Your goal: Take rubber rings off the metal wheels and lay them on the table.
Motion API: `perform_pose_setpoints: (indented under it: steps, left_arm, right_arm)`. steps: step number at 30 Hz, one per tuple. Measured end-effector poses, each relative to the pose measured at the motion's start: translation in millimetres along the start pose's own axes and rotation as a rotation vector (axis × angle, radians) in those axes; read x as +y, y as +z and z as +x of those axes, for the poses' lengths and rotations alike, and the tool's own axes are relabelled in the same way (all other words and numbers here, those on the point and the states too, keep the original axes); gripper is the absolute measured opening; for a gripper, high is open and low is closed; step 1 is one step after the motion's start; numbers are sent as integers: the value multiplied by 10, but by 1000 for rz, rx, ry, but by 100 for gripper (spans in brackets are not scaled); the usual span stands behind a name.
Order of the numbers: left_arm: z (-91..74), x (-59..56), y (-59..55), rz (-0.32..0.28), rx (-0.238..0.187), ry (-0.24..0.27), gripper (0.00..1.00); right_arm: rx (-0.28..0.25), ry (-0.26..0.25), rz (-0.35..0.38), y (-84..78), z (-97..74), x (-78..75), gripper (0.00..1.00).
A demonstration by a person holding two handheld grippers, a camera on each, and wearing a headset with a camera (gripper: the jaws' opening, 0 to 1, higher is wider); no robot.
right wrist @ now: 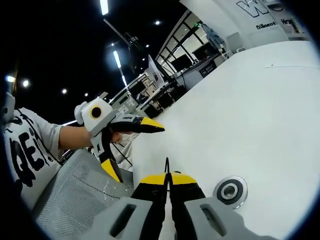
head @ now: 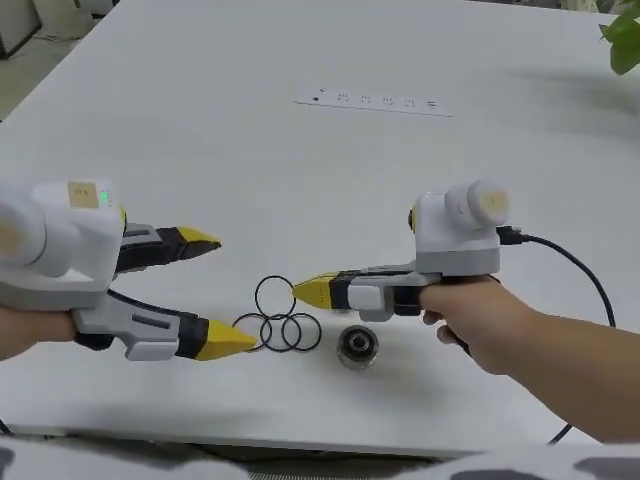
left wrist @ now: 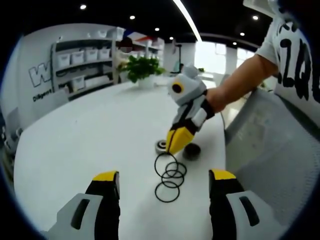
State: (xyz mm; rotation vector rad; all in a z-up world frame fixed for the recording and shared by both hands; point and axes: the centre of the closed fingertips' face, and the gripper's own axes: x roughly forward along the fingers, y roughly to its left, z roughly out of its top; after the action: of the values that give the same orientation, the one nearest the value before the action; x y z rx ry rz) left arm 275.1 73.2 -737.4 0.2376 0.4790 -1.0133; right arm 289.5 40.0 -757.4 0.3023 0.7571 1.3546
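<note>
Bench: a wide white bench (head: pixel 330 180) in a bright hall, largely bare.
Rings laid down: three thin black rubber rings (head: pixel 280 331) lie flat in an overlapping row near the front edge.
Ring in hand: a fourth ring (head: pixel 274 296) sits just behind that row, at the tip of the right gripper (head: pixel 312 291). In the right gripper view a fine black line rises edge-on from between the jaws, so the ring is probably pinched there, though the line is too thin to be sure.
Wheels: a small metal wheel (head: pixel 357 345) lies flat just beside the row. The left gripper view shows a second wheel (left wrist: pixel 162 146) close to it. I cannot tell whether either carries a ring.
Right jaws: pressed together.
Left gripper (head: pixel 212 290): jaws wide apart, holding nothing, near the row's left end.
Handling: the rings look light, soft and stretchy, and should flop when lifted. They are best nipped at one spot on the cord with the jaw tips. The wheels look hard, smooth and heavier, and are likely to slide unless steadied by the rim.
Further out: a flush row of sockets (head: pixel 375 101), a potted plant (left wrist: pixel 142 67), and shelves (left wrist: pixel 82 62) of bins.
</note>
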Motion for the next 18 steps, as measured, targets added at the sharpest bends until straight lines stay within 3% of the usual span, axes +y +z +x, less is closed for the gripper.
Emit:
perform_pose_setpoints:
  steps: [18]
  left_arm:
    - [3,-13,-61,-16,8,-2,73]
  right_arm:
    - [38,-10,23,-150,49,-71,0]
